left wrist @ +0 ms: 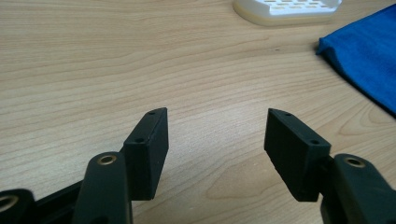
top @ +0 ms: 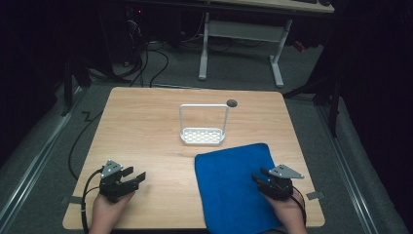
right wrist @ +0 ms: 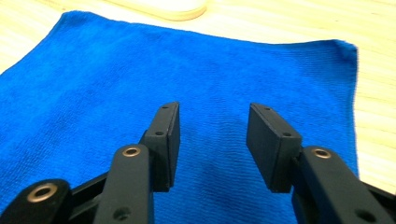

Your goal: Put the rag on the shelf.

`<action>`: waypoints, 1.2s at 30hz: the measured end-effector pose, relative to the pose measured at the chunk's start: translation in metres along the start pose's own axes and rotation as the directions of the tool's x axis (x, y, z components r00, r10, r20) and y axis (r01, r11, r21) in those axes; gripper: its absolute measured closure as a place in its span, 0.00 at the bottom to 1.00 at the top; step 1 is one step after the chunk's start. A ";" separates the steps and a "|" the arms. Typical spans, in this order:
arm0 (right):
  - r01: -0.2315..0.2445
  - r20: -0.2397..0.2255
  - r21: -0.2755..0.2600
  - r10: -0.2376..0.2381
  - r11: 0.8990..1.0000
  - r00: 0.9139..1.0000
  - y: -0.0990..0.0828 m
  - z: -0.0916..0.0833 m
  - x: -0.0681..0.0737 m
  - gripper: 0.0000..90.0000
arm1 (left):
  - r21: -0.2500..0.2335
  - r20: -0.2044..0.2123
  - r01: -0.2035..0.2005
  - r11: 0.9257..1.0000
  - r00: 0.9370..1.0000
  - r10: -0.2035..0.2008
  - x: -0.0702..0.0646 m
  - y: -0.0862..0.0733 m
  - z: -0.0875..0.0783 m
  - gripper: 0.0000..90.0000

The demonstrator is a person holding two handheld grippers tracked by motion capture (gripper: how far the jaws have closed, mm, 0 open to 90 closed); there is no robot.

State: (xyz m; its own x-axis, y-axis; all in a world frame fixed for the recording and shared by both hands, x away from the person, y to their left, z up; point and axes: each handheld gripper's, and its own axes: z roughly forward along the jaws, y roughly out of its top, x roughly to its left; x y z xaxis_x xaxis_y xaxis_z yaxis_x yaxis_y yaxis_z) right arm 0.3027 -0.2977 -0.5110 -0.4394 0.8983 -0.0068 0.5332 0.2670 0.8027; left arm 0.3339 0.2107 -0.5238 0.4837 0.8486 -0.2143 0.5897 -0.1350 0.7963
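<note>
Fingers of the right gripper point(top: 259, 178) stand apart over the blue cloth point(top: 234, 185) in the high view; the left gripper point(top: 132, 176) is well off on bare worktop point(top: 146, 126). Left gripper view: fingers point(left wrist: 148, 149) apart, empty, cloth point(left wrist: 364, 70) far right. Right gripper view: cloth point(right wrist: 187, 70) directly beneath, stretching ahead.

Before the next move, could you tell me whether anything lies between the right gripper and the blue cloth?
Nothing visible does. The right gripper hangs with open jaws over the blue cloth, which lies flat on the table. The white rack stands beyond the cloth's far edge, out of the way.
</note>
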 end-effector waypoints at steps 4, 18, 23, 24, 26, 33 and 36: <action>0.004 -0.055 0.012 -0.004 1.000 0.998 0.000 -0.001 0.002 0.78 | 0.026 0.027 -0.002 1.000 1.000 0.001 0.000 -0.002 0.002 0.51; 0.194 -0.223 0.140 -0.160 0.971 0.962 0.007 0.030 0.063 1.00 | 0.006 0.028 0.026 1.000 0.999 -0.026 0.004 -0.001 -0.005 0.56; 0.246 -0.244 0.128 -0.210 0.961 0.947 0.018 0.046 0.085 1.00 | 0.015 0.047 0.024 1.000 0.999 -0.025 -0.002 0.000 -0.004 0.55; 0.251 -0.247 0.128 -0.214 0.959 0.945 0.020 0.048 0.088 1.00 | 0.015 0.047 0.024 1.000 0.999 -0.025 -0.002 0.000 -0.004 0.55; 0.263 -0.261 0.120 -0.225 0.957 0.939 0.022 0.052 0.094 1.00 | 0.023 0.062 0.016 1.000 0.998 -0.017 -0.006 0.000 -0.003 0.55; 0.184 -0.185 0.058 -0.170 0.981 0.968 0.021 0.030 0.064 0.99 | 0.064 0.180 -0.082 0.995 0.981 0.069 -0.062 0.003 0.014 0.62; 0.138 -0.144 0.046 -0.130 0.989 0.981 0.016 0.020 0.047 0.99 | 0.091 0.262 -0.153 0.984 0.957 0.125 -0.099 0.005 0.028 0.71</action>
State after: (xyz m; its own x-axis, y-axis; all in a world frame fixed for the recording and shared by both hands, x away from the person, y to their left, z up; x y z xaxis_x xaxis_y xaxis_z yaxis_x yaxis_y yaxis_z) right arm 0.3055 -0.2441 -0.5102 -0.6045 0.7962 -0.0248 0.5007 0.4039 0.7656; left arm 0.3070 0.1114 -0.5147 0.7059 0.6613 -0.2538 0.5650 -0.3096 0.7648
